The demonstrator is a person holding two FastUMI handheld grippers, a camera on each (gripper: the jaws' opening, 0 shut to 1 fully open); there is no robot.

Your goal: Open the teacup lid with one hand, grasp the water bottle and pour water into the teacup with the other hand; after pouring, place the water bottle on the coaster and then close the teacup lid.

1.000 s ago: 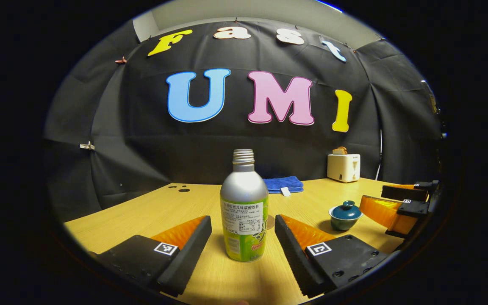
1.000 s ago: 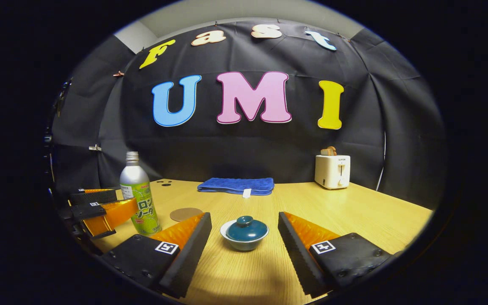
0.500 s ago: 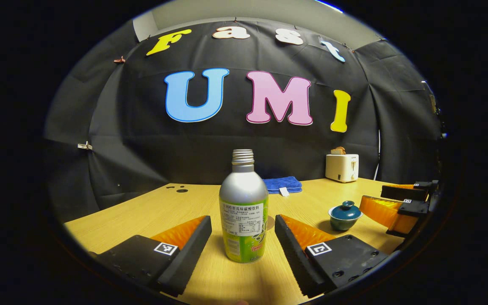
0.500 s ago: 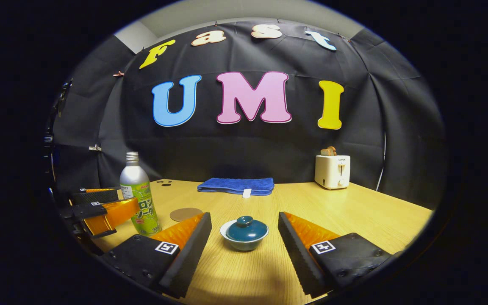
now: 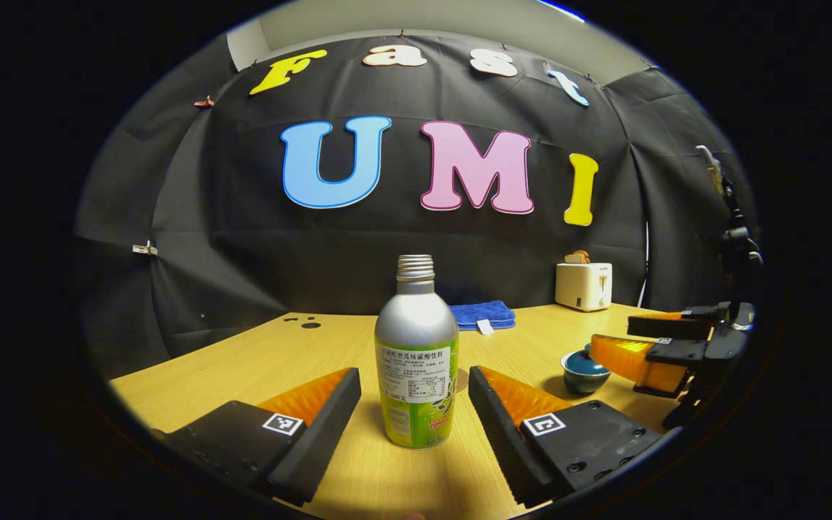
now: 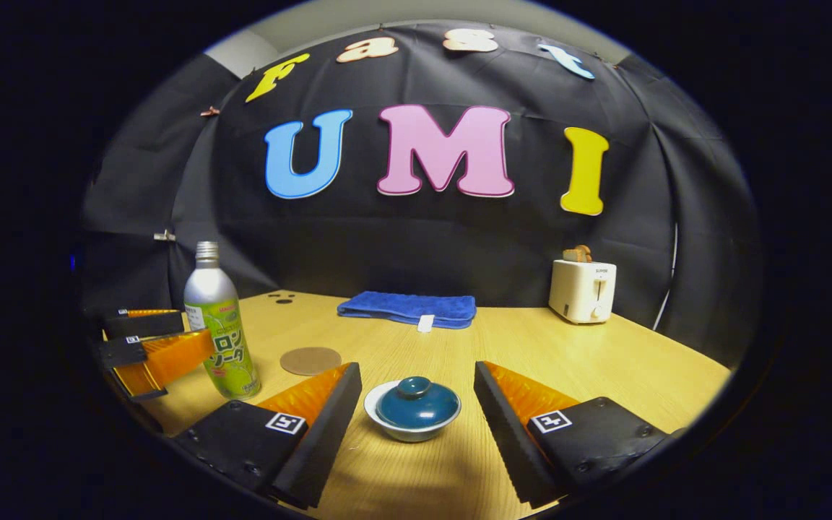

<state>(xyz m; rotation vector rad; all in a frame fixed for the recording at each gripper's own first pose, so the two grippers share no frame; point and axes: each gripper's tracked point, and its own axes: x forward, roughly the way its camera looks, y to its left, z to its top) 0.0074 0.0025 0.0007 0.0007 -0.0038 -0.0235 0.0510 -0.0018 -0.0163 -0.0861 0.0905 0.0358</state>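
The left gripper (image 5: 414, 404) is spread wide, its fingers standing clear on either side of the upright water bottle (image 5: 416, 361), with bare table (image 5: 243, 361) showing in the gaps. Ahead of it and to its right, the coaster (image 6: 310, 360) lies flat just behind the bottle.

The right gripper (image 6: 416, 401) is likewise released, fingers wide apart and not touching the teacup (image 6: 412, 417), which sits between them with its lid (image 6: 417, 401) on. Open tabletop stretches ahead of this gripper up to a folded blue towel (image 6: 409, 308) near the far edge, and a white toaster (image 6: 582, 290) stands at the far right. To its right the table runs free toward the curved edge.
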